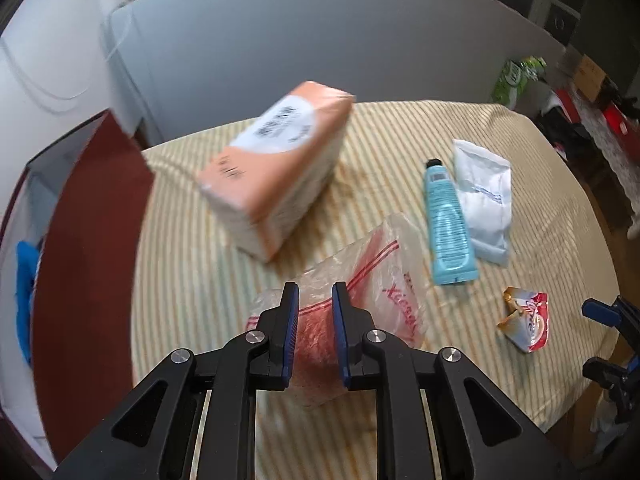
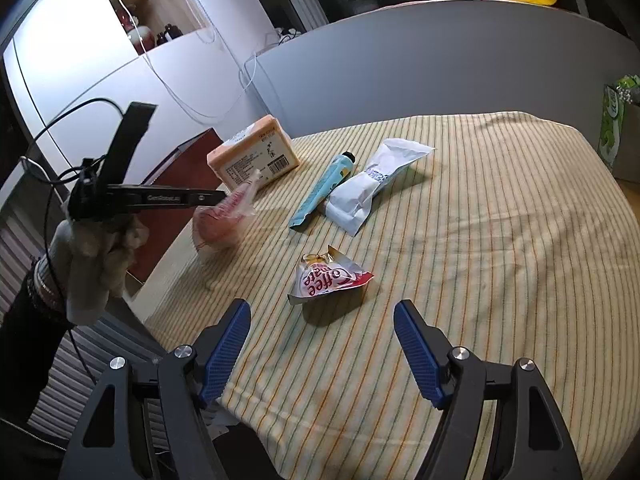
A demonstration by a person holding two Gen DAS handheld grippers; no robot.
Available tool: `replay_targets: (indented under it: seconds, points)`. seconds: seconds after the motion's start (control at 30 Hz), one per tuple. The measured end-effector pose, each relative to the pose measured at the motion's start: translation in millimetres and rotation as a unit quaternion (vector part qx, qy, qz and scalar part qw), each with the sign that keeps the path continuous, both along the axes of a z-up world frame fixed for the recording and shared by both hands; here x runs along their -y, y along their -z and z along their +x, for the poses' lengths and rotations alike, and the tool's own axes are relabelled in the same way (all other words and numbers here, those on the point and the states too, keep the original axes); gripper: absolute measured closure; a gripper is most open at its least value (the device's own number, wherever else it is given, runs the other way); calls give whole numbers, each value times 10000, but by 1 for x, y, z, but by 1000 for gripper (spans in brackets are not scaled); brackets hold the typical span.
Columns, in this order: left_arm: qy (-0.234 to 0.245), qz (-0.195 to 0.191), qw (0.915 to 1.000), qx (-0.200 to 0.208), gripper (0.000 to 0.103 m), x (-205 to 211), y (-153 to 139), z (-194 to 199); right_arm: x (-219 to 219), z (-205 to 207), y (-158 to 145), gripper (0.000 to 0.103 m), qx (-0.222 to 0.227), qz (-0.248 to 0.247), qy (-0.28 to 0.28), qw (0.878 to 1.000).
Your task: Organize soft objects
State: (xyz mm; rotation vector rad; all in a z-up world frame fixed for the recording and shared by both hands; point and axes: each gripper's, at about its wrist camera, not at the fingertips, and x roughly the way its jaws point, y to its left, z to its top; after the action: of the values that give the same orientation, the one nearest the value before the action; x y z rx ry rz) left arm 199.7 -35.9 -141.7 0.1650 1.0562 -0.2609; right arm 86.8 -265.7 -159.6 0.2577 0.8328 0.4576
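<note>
My left gripper (image 1: 314,300) is shut on a clear zip bag with red print (image 1: 360,276) and holds it above the striped tablecloth (image 1: 180,280). The right wrist view shows that bag (image 2: 224,220) hanging from the left gripper (image 2: 216,198). An orange tissue pack (image 1: 276,168) lies behind it. A light blue tube (image 1: 450,220) and a white pouch (image 1: 486,200) lie to the right. A red and white Coffee Mate sachet (image 2: 326,276) lies in front of my open, empty right gripper (image 2: 322,340).
A dark red box (image 1: 92,248) stands at the table's left edge, with something blue (image 1: 26,292) inside. A grey panel (image 2: 440,64) runs behind the table. A green pack (image 2: 612,120) stands past the far right corner.
</note>
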Motion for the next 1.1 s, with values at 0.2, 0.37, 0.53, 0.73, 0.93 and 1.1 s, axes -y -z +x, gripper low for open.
replay_targets:
  seconds: [0.2, 0.37, 0.53, 0.73, 0.93, 1.1]
  points:
    - [-285, -423, 9984, 239, 77, -29, -10, -8, -3, 5, 1, 32, -20, -134, -7, 9999]
    - [-213, -766, 9956, 500, 35, -40, -18, -17, -8, 12, 2, 32, -27, -289, -32, 9996]
    - [43, -568, 9956, 742, 30, -31, -9, -33, -22, 24, 5, 25, 34, -724, -197, 9972]
    - [-18, -441, 9955, 842, 30, -23, 8, -35, -40, 38, 11, 24, 75, -1130, -324, 9930]
    - [-8, -481, 9957, 785, 30, -15, 18, -24, -53, 52, 19, 23, 21, -1419, -367, 9892]
    - [-100, -464, 9955, 814, 30, -14, 20, -15, -61, 61, 28, 23, -64, -1670, -403, 9851]
